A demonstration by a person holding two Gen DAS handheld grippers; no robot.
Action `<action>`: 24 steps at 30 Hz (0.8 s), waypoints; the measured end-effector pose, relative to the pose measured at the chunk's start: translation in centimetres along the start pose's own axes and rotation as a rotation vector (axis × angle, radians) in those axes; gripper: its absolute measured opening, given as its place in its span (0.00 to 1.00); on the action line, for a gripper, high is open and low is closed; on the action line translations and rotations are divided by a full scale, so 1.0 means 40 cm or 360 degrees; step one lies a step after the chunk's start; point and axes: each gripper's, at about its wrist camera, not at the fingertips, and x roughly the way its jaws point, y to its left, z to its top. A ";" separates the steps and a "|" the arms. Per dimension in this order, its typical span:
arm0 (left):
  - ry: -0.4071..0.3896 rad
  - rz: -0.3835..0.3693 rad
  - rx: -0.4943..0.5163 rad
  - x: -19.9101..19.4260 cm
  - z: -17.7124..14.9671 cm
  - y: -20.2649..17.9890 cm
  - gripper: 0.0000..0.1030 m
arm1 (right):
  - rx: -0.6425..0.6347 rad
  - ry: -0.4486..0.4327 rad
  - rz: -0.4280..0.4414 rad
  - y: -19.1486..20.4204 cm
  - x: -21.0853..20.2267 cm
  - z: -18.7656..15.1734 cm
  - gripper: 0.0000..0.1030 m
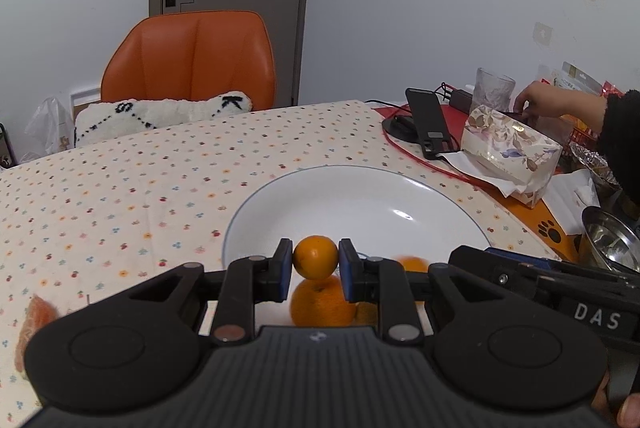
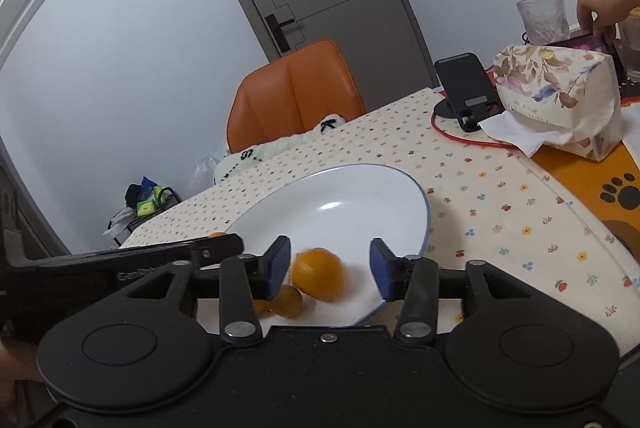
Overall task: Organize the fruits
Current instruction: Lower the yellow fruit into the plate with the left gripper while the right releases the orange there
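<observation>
1. The left gripper has its jaws pinching a small orange from both sides, the blue pads touching the fruit. The fruit is held clear above the near rim of the white plate.
2. Directly beneath the held fruit, a larger orange sits at the near edge of the plate. Another orange fruit shows partly behind the right-hand finger; its exact resting place cannot be told.
3. The right gripper has its jaws spread wide, gripping nothing. Between them lies a blurred orange on the plate's near part, touching neither pad.
4. A darker, smaller fruit lies just beside that orange, near the left pad of the right gripper.
5. The plate stands on a bench covered with a flower-dotted cloth.
6. At the far right of the bench stand a floral tissue pack, a black phone stand and a glass tumbler.
7. A person's bare hand, in a dark sleeve, reaches in behind the tissue pack.
8. An orange chair stands at the far side, with a white cushion on it.
</observation>
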 end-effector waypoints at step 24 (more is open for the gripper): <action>-0.0055 0.0226 -0.0051 -0.155 -0.025 0.096 0.70 | -0.0073 -0.0005 0.0034 0.098 -0.030 -0.024 0.83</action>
